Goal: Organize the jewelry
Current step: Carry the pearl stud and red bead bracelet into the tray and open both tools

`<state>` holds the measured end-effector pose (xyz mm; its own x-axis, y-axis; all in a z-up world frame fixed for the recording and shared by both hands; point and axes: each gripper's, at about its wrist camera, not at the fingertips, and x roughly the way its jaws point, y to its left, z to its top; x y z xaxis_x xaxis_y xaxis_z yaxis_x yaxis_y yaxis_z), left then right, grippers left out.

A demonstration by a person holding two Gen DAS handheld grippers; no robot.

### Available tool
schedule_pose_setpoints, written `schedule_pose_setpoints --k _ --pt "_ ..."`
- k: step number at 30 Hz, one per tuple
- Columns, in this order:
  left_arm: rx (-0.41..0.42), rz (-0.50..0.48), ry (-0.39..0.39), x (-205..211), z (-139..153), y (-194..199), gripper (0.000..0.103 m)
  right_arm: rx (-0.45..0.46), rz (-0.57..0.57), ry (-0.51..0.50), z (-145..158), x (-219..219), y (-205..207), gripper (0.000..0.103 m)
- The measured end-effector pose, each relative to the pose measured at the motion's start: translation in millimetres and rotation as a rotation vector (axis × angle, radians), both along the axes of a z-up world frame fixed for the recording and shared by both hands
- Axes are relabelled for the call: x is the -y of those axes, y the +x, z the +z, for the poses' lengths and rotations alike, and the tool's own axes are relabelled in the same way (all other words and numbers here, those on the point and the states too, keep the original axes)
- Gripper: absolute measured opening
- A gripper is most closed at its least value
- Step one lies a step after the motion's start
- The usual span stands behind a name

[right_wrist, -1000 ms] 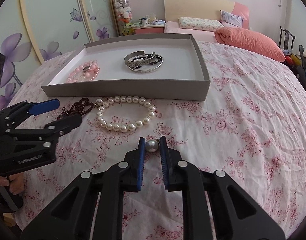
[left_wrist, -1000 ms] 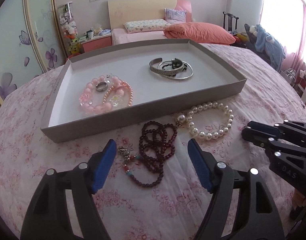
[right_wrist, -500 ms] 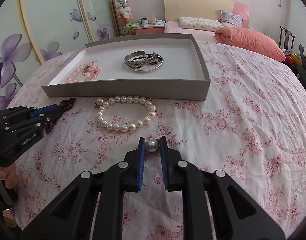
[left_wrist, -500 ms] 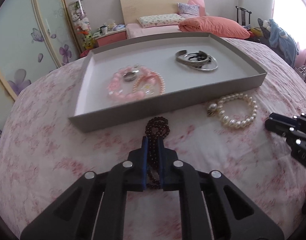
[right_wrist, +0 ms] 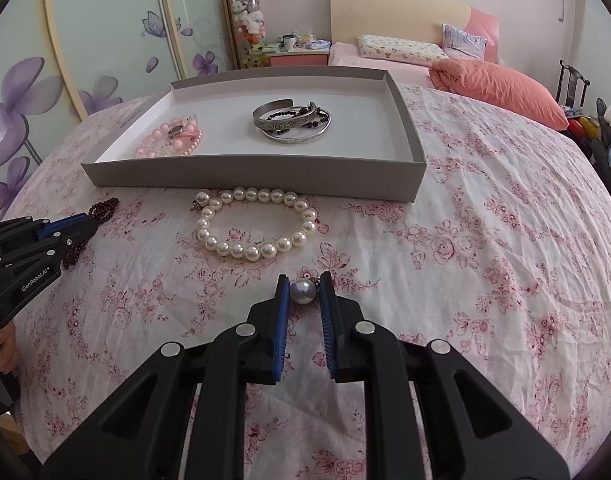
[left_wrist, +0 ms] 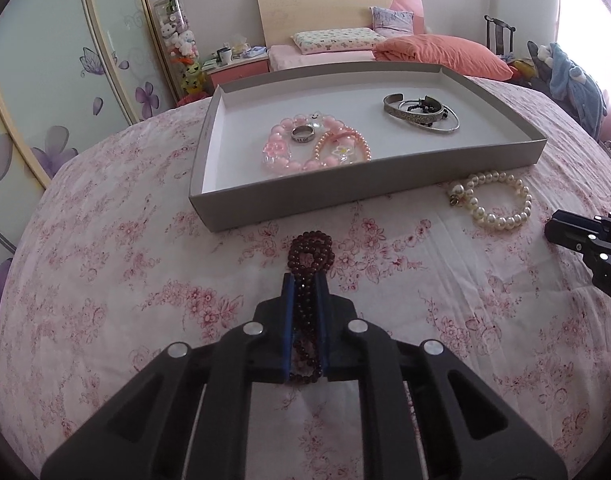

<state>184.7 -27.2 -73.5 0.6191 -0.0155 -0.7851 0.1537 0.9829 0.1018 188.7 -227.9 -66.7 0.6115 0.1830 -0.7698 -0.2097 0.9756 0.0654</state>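
My left gripper (left_wrist: 305, 280) is shut on a dark red bead necklace (left_wrist: 310, 250), whose loop sticks out past the fingertips over the floral bedspread. My right gripper (right_wrist: 304, 280) is shut on a single large pearl (right_wrist: 303, 291). A white pearl bracelet (right_wrist: 254, 224) lies on the bedspread in front of the grey tray (right_wrist: 249, 180); it also shows in the left wrist view (left_wrist: 494, 200). The tray (left_wrist: 345, 196) holds pink bead bracelets with a ring (left_wrist: 315, 148) and silver bangles (left_wrist: 421, 114).
The left gripper (right_wrist: 29, 240) shows at the left edge of the right wrist view, the right gripper (left_wrist: 585, 240) at the right edge of the left wrist view. Pillows and an orange quilt (left_wrist: 445, 54) lie beyond the tray.
My left gripper closed on the dark red necklace and lifted and drew it back to the left, away from the pearl bracelet. My right gripper stayed still with the pearl.
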Motion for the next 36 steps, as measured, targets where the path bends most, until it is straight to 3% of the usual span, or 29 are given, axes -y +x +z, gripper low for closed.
schedule_pose_setpoints --k 9,21,36 --pt "0.004 0.017 -0.058 -9.6 7.0 -8.9 0.009 0.016 -0.019 0.012 8.1 5.8 -3.1 0.016" --pt "0.153 0.092 -0.118 -25.8 46.4 -25.3 0.009 0.154 -0.013 0.017 40.9 -0.8 -14.0 0.016" --pt "0.275 0.116 -0.102 -23.5 70.6 -42.6 0.009 0.292 0.019 0.043 69.2 -18.4 -27.1 0.016"
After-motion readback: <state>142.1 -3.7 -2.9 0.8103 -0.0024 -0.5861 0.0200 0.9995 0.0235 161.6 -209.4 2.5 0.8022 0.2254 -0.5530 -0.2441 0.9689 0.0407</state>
